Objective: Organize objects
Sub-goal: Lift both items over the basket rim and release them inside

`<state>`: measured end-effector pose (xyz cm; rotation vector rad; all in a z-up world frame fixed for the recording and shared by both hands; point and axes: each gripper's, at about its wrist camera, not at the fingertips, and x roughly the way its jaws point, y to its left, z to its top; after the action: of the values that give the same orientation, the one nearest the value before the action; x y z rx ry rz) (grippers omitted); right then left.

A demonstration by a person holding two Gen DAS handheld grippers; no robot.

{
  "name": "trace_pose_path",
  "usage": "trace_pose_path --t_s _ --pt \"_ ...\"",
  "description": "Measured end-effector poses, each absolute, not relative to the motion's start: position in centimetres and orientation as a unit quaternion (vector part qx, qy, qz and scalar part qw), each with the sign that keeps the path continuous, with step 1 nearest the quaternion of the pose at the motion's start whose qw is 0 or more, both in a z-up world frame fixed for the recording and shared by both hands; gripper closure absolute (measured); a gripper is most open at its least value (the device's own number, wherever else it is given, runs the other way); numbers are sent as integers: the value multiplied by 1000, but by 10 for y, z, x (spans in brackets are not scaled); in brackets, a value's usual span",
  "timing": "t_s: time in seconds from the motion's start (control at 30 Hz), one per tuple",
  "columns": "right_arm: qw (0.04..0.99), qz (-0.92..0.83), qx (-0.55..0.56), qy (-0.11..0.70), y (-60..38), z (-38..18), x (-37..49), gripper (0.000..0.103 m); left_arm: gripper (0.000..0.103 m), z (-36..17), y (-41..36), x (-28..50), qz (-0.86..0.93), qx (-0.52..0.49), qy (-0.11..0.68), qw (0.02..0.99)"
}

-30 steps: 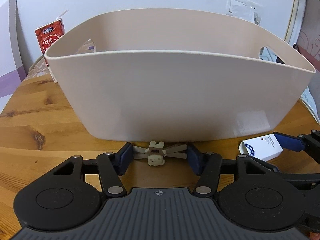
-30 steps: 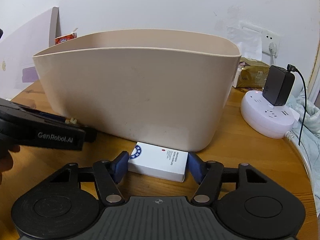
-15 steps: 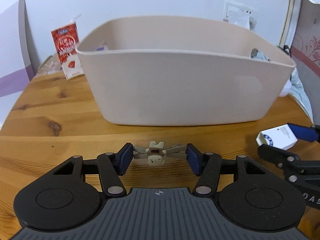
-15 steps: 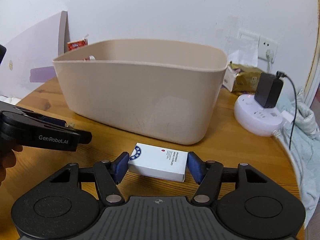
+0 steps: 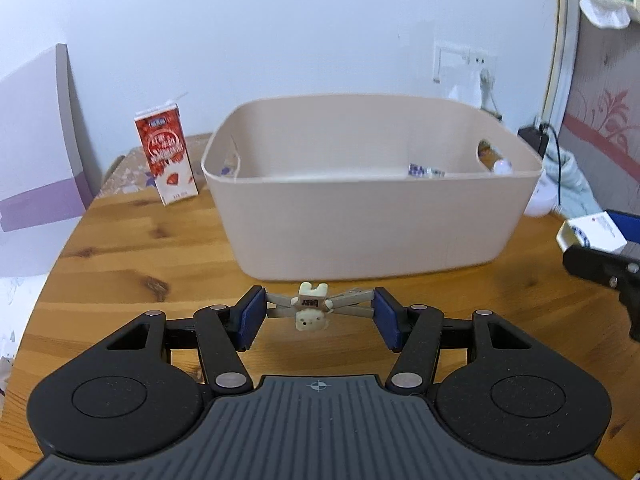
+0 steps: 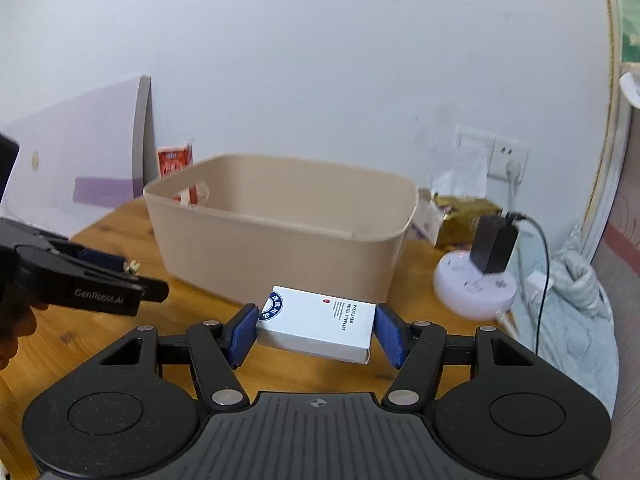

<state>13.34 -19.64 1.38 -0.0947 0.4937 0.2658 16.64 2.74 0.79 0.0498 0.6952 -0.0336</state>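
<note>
A beige plastic bin [image 5: 372, 216] stands on the wooden table [image 5: 132, 264]; it also shows in the right wrist view [image 6: 280, 240]. My left gripper [image 5: 316, 312] is shut on a small cream hair clip [image 5: 313, 311] with a bear figure, held above the table in front of the bin. My right gripper [image 6: 316, 330] is shut on a white box [image 6: 320, 324] with a blue round logo, held up in front of the bin's right part. The box also shows at the right edge of the left wrist view [image 5: 592, 234]. A few small items lie inside the bin [image 5: 426, 171].
A red milk carton [image 5: 166, 154] stands left of the bin. A white round power strip [image 6: 474, 288] with a black charger [image 6: 494, 246] sits right of the bin, with a yellow packet [image 6: 460, 220] behind. A purple-white board [image 5: 32, 144] leans at left. Bedding [image 6: 576, 292] lies at right.
Both grippers have lifted and pulled back from the bin with their objects, so the bin looks smaller and its inside shows.
</note>
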Motion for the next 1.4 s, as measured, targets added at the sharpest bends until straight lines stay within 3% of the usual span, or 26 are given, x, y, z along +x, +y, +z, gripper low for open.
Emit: trace_pose_path --t_s 0.63,1.27,1.37,1.4 --pt "978 104 -51 170 -202 63 200 42 44 62 13 238 -22 50 285 957" --pt "951 121 -94 268 -182 10 287 42 43 -4 6 333 -9 53 410 910" --pt "948 122 -98 277 -180 6 290 41 43 -5 8 333 -9 50 414 909" --pt "948 121 -97 279 -180 6 291 34 42 -4 8 332 -10 48 414 909"
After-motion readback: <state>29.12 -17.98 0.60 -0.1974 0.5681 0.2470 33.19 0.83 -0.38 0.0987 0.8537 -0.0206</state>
